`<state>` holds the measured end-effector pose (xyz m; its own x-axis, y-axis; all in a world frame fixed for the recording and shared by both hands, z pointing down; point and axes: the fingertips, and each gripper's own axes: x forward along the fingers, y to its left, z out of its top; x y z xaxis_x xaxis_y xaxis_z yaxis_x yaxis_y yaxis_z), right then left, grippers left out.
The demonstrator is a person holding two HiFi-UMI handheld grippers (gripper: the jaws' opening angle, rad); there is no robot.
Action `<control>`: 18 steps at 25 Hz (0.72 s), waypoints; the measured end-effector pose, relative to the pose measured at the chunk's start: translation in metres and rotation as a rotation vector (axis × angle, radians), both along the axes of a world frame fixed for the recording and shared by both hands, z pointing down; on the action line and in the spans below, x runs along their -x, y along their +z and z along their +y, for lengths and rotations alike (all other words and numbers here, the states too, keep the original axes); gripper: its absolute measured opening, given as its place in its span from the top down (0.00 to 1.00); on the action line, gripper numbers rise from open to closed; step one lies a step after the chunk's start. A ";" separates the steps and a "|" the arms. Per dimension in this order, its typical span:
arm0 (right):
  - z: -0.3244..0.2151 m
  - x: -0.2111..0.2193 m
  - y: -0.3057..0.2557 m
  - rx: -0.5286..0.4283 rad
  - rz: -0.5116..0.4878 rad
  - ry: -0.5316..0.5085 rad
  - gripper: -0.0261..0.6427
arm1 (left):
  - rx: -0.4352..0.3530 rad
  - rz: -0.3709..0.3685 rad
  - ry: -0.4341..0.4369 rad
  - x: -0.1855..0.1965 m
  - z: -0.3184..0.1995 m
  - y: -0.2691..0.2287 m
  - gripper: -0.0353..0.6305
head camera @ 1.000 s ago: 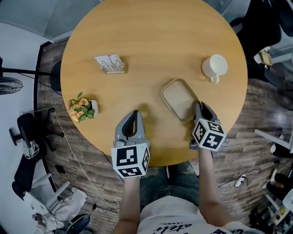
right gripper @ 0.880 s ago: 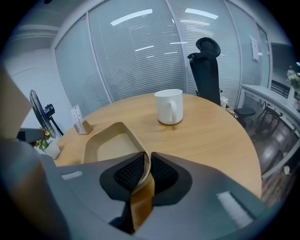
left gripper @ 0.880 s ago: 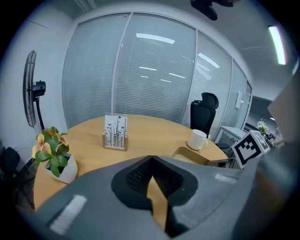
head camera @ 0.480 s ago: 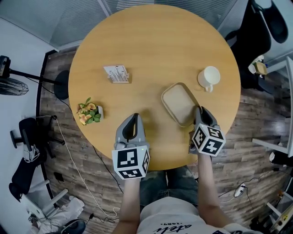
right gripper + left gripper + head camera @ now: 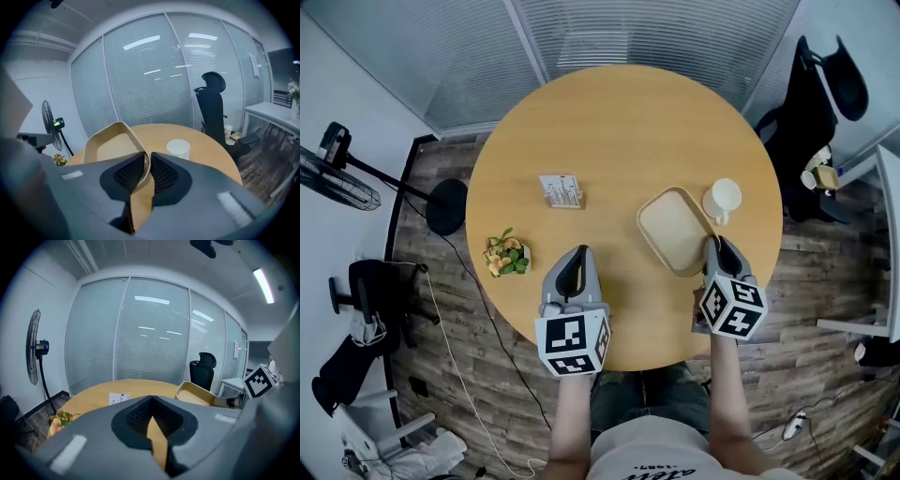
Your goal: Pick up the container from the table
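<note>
Right gripper view is showing the right gripper [image 5: 146,158] clamping the near rim of the beige, rounded-rectangular shallow container [image 5: 110,143]. The container is sitting tilted at centre frame, just left of a white ceramic mug [image 5: 178,148]. The left gripper [image 5: 152,401] is holding its jaws together, empty.

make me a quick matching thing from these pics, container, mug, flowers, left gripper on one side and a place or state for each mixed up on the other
1 container
2 mug
3 flowers
4 left gripper

a white, on the right side of the table in the head view
b jaws together, nothing between them
c rim pinched by the right gripper
d by the table's left edge in the head view

Pairs: 1-c, 2-a, 3-d, 4-b
</note>
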<state>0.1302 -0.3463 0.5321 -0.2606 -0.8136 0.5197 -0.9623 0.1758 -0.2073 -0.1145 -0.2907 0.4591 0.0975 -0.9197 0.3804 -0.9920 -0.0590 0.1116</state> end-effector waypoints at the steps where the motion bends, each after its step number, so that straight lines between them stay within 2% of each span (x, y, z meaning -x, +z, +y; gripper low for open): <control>1: -0.001 0.000 -0.007 -0.014 -0.003 -0.001 0.86 | -0.012 -0.002 -0.003 0.001 -0.001 -0.006 0.95; 18: -0.020 0.005 -0.139 -0.285 -0.065 -0.017 0.86 | -0.241 -0.054 -0.037 0.010 -0.005 -0.111 0.95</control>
<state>0.1248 -0.3662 0.3931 -0.3007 -0.9197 0.2524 -0.9451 0.2518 -0.2082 -0.1244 -0.2959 0.3480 0.0476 -0.9871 0.1531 -0.9981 -0.0411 0.0459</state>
